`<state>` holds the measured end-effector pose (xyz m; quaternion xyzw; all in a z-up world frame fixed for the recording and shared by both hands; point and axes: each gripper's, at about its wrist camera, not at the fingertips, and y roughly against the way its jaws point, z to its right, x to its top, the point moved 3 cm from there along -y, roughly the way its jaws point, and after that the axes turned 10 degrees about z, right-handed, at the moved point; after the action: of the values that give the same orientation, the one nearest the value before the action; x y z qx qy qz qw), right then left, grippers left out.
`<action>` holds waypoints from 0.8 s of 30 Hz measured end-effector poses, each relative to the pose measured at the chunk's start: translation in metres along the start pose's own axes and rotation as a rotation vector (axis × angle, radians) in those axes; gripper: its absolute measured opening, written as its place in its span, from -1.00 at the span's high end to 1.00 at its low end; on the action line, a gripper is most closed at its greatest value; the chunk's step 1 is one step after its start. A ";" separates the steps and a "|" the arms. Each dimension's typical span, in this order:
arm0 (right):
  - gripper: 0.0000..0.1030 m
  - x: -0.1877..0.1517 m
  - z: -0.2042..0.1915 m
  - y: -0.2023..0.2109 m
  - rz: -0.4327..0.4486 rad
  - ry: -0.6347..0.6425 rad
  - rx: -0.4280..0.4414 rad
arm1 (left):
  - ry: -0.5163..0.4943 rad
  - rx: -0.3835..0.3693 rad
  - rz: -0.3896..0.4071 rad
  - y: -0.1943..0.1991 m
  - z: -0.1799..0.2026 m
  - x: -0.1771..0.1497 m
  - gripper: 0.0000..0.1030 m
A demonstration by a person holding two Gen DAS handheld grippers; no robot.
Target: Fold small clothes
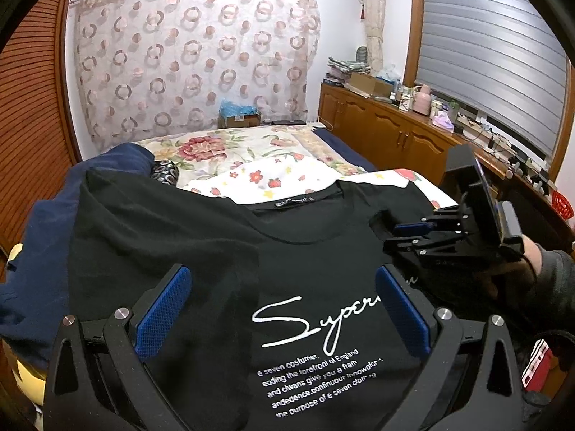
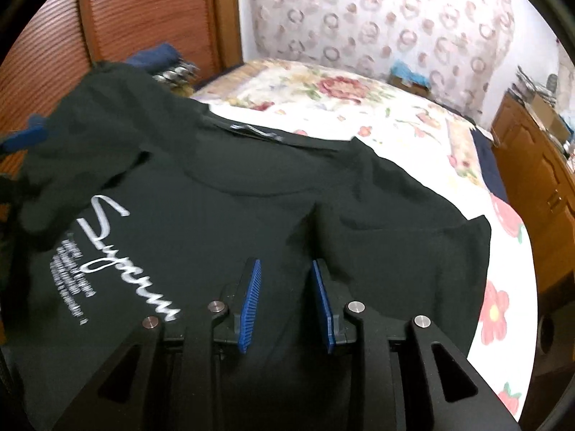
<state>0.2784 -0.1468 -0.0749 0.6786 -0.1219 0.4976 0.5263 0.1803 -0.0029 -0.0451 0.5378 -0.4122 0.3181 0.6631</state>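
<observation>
Black T-shirt (image 1: 201, 251) lies print-up on the floral bed (image 1: 230, 147), barely folded, its right sleeve turned in, body folds remaining; left gripper (image 1: 284, 305) jaws gape empty, right gripper (image 2: 285, 305) jaws parted, unpinched.

Black T-shirt (image 1: 201, 251) with white lettering lies on a floral-patterned bedsheet (image 1: 251, 143).

A matt black cloth T-shirt (image 1: 201, 251) with white printed lettering lies on a floral cotton bedspread (image 1: 230, 151); matt black plastic grippers carry ribbed blue rubbery pads (image 2: 249, 305) and shiny metal pins, while glossy varnished wood cabinets (image 1: 381, 125) stand at right under a sheer patterned curtain (image 1: 194, 50)
</observation>
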 end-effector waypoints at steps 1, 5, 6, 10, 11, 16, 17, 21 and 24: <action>0.42 0.001 0.000 -0.001 0.001 -0.005 -0.001 | 0.002 0.002 0.000 0.000 -0.001 0.000 -1.00; 0.58 -0.002 -0.003 -0.002 0.009 0.008 -0.020 | 0.009 0.008 -0.006 -0.003 -0.004 -0.003 -1.00; 0.84 -0.003 -0.005 -0.002 0.012 0.028 -0.040 | 0.010 0.009 -0.007 -0.004 -0.004 -0.004 -1.00; 0.92 -0.001 -0.001 0.005 0.031 -0.002 0.008 | 0.012 0.013 -0.013 -0.006 -0.005 -0.005 -1.00; 0.92 -0.001 -0.002 0.010 0.050 -0.020 0.045 | 0.013 0.014 -0.012 -0.006 -0.006 -0.004 -1.00; 0.92 0.003 -0.016 0.032 0.108 -0.063 0.188 | 0.016 0.025 -0.007 -0.006 -0.010 -0.002 -1.00; 0.92 0.003 -0.019 0.032 0.100 -0.040 0.186 | 0.015 0.027 -0.005 -0.006 -0.011 -0.001 -1.00; 0.54 0.001 -0.013 0.033 0.086 -0.048 0.195 | 0.005 0.041 0.005 -0.004 -0.015 0.003 -1.00; 0.14 0.005 0.006 0.040 0.109 -0.044 0.141 | 0.005 0.056 0.014 -0.003 -0.025 0.010 -1.00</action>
<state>0.2561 -0.1665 -0.0472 0.7172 -0.1349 0.5179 0.4463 0.1924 0.0209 -0.0399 0.5526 -0.4053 0.3355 0.6463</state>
